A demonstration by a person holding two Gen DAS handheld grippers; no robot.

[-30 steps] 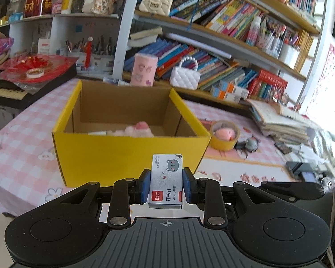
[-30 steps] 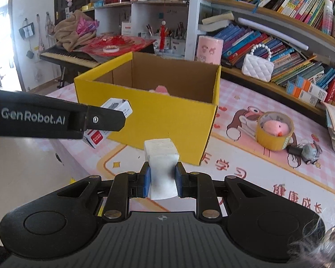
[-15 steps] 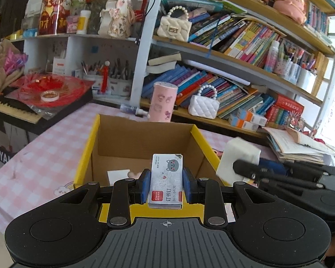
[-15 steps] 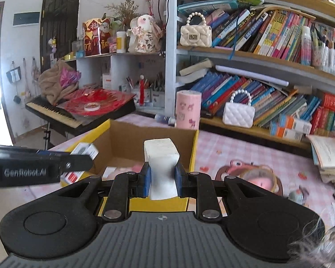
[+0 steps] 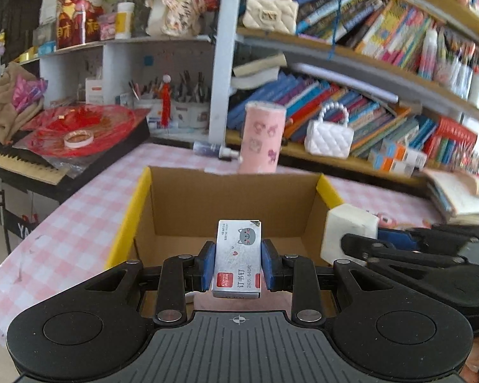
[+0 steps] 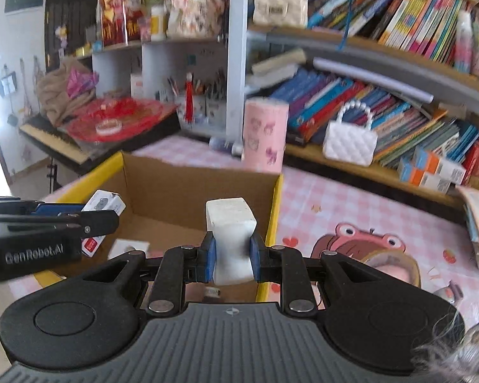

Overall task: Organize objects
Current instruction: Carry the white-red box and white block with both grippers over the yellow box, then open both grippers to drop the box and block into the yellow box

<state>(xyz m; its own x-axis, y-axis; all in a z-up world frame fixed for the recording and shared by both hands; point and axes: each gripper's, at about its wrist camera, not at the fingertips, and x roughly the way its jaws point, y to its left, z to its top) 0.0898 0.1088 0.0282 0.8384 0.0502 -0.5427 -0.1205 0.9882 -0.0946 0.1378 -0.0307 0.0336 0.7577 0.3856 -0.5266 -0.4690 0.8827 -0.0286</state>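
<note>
My left gripper (image 5: 238,266) is shut on a small silver staple box (image 5: 238,257) with a cat drawing, held over the open yellow cardboard box (image 5: 127,217). My right gripper (image 6: 231,255) is shut on a white foam block (image 6: 231,233), squeezed at its middle, above the same yellow box (image 6: 276,204) near its right wall. In the left wrist view the foam block (image 5: 348,229) and the right gripper show at the right. In the right wrist view the staple box (image 6: 103,206) and the left gripper show at the left. A white card (image 6: 127,245) lies on the box floor.
A pink cylinder (image 5: 262,137) stands just behind the box on the pink checked table (image 5: 64,223). Shelves of books and white handbags (image 5: 329,135) line the back. A keyboard with red decorations (image 5: 79,127) is at the left. A tape roll with a pink toy (image 6: 396,265) lies at the right.
Both grippers have moved forward and now hang over the box opening with their objects still gripped. The box front wall has dropped out of sight under the grippers.
</note>
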